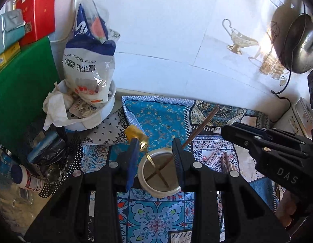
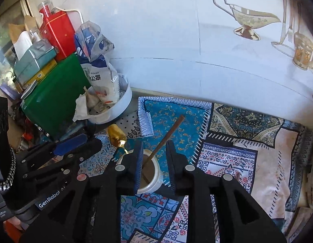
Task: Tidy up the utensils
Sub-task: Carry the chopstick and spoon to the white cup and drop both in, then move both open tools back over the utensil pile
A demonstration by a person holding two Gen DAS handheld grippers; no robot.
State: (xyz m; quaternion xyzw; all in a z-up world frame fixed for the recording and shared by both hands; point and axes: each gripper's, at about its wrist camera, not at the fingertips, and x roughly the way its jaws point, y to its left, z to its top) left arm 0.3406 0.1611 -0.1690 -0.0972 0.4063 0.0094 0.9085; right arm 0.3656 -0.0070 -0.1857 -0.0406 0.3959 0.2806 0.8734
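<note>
Cup sits clamped between our left gripper fingers, spoon and chopstick inside; our right gripper fingers stand apart around that chopstick. Bag reads "DUST COVER FOR FOOD".

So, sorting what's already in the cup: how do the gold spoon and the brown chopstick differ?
The gold spoon is shiny metal with a broad bowl on top; the brown chopstick is a dull, thin, straight stick. The spoon leans left, the chopstick right and further out. Both stand tilted in the white cup, crossing inside it.
</note>
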